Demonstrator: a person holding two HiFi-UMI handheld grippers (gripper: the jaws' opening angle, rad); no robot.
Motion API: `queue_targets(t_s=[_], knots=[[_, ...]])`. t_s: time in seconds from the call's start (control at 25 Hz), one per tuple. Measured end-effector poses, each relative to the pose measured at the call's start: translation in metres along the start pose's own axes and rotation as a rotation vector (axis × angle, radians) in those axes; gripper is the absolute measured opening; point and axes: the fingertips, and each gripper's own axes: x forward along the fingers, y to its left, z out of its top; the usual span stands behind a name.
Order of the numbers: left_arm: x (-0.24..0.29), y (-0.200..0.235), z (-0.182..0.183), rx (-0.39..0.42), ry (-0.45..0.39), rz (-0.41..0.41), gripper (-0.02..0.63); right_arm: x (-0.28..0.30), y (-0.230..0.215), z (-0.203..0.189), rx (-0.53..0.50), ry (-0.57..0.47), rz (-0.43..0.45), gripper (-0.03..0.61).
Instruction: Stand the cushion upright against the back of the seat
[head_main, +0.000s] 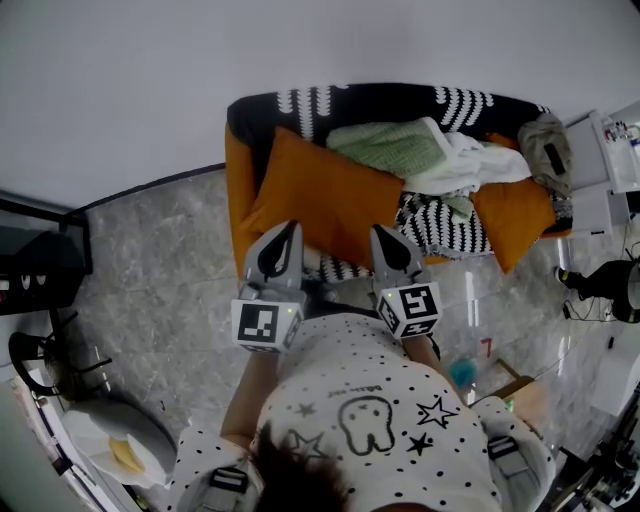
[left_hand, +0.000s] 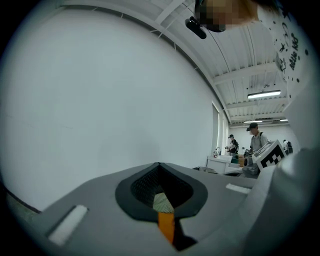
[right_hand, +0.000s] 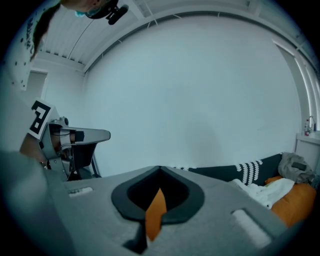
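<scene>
A large orange cushion (head_main: 330, 205) lies slanted on the left half of a sofa (head_main: 300, 102) with a black-and-white cover. Its upper end rests toward the sofa's back. My left gripper (head_main: 289, 229) (left_hand: 159, 165) points level at the cushion's near edge, jaws together. My right gripper (head_main: 384, 233) (right_hand: 160, 169) sits beside it at the same edge, jaws also together. Only a sliver of orange (right_hand: 155, 215) shows through each jaw slit. Whether either one pinches fabric is hidden.
On the seat lie a green blanket (head_main: 395, 148), white cloth (head_main: 472, 160), a second orange cushion (head_main: 515, 215) and a grey bag (head_main: 546, 148). A white desk (head_main: 610, 160) stands right of the sofa. Dark equipment (head_main: 40, 270) stands at the left. People (left_hand: 256, 140) work in the background.
</scene>
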Motion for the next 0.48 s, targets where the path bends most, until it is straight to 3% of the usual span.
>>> queue_targets(t_s=[0.48], knots=[[0.034,0.046,0.009,-0.023,0.014,-0.019,-0.003,0.051,0.004,0.010,0.003,0.022,-0.016,-0.002]])
